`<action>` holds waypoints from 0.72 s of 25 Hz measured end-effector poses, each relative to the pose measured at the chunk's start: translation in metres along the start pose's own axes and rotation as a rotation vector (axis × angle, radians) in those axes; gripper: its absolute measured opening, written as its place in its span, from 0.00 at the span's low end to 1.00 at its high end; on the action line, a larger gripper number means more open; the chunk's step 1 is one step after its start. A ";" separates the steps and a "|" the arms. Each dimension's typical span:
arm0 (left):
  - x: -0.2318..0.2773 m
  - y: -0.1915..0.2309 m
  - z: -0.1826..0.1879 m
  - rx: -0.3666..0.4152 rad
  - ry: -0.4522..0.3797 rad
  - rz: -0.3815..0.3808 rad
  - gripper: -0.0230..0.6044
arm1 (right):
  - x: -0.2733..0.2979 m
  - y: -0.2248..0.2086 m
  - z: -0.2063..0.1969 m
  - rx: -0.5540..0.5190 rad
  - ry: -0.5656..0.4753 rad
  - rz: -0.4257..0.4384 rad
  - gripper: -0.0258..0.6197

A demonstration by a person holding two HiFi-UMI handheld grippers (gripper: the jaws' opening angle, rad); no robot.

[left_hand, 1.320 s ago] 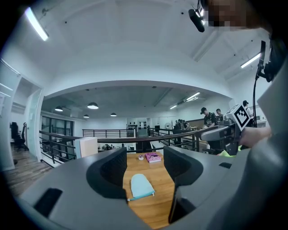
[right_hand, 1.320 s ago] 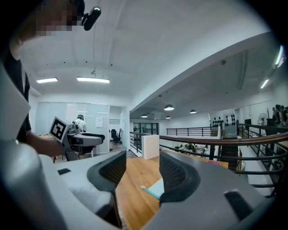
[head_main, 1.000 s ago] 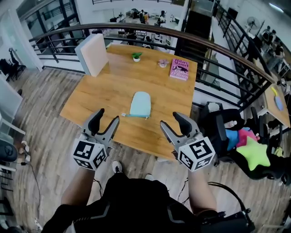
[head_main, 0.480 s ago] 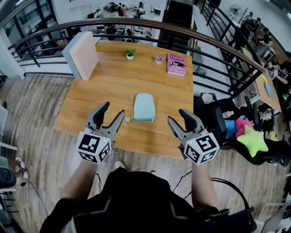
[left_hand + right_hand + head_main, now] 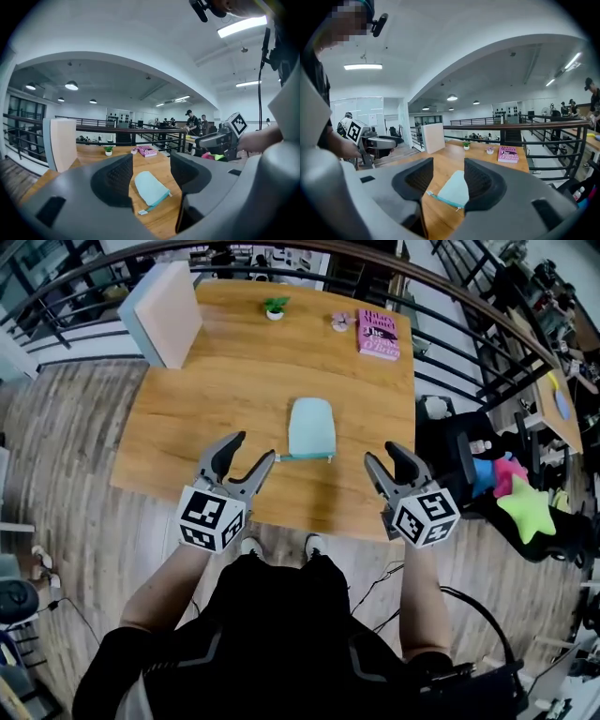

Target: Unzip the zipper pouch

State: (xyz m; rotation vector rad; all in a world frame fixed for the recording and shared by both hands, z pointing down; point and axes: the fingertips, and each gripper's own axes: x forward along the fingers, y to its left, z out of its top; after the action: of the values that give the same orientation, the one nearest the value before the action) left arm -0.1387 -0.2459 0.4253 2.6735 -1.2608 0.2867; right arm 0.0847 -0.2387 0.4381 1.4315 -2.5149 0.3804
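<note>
Head view: near zipper pouch (image 5: 311, 427), left gripper (image 5: 252, 447) released, right gripper (image 5: 382, 452) empty, its open jaws just narrowing

The pouch (image 5: 311, 427) lies mid-table (image 5: 206, 427), book (image 5: 377, 334) and plant (image 5: 275, 307) behind it.

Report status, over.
Left gripper open, empty. Right gripper open, empty, jaws just narrowing. Pouch zipped, flat on table, untouched. Nothing in the way.

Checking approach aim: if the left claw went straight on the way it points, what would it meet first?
Probably the pouch on the table, framed between the jaws of the open left claw; nothing nearer shows, though depth is unclear.
</note>
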 end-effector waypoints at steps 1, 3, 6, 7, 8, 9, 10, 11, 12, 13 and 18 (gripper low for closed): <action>0.002 -0.001 -0.006 -0.019 0.011 0.002 0.46 | 0.004 -0.003 -0.008 -0.002 0.015 0.017 0.37; 0.006 0.000 -0.020 -0.059 0.033 0.018 0.46 | 0.015 -0.010 -0.023 -0.026 0.046 0.052 0.37; 0.013 0.000 -0.044 -0.121 0.085 0.054 0.46 | 0.035 -0.024 -0.047 -0.075 0.106 0.106 0.36; 0.015 -0.003 -0.052 -0.133 0.105 0.064 0.46 | 0.042 -0.028 -0.056 -0.085 0.127 0.126 0.36; 0.016 -0.006 -0.059 -0.139 0.123 0.075 0.46 | 0.048 -0.033 -0.064 -0.095 0.147 0.147 0.36; 0.017 -0.009 -0.066 -0.142 0.140 0.087 0.46 | 0.054 -0.037 -0.073 -0.107 0.167 0.171 0.35; 0.018 -0.013 -0.072 -0.146 0.157 0.102 0.46 | 0.060 -0.040 -0.083 -0.123 0.190 0.197 0.35; 0.019 -0.018 -0.078 -0.154 0.173 0.115 0.46 | 0.065 -0.043 -0.092 -0.142 0.214 0.227 0.35; 0.020 -0.023 -0.084 -0.165 0.186 0.128 0.46 | 0.071 -0.045 -0.102 -0.165 0.238 0.259 0.34; 0.020 -0.028 -0.089 -0.175 0.196 0.139 0.46 | 0.076 -0.047 -0.111 -0.190 0.260 0.290 0.34; 0.022 -0.051 -0.113 -0.189 0.250 0.202 0.46 | 0.100 -0.054 -0.152 -0.281 0.345 0.410 0.33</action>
State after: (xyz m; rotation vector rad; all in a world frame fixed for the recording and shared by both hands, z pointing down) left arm -0.0968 -0.2037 0.5363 2.2751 -1.4010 0.4853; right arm 0.0914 -0.2962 0.6187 0.6791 -2.4372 0.2939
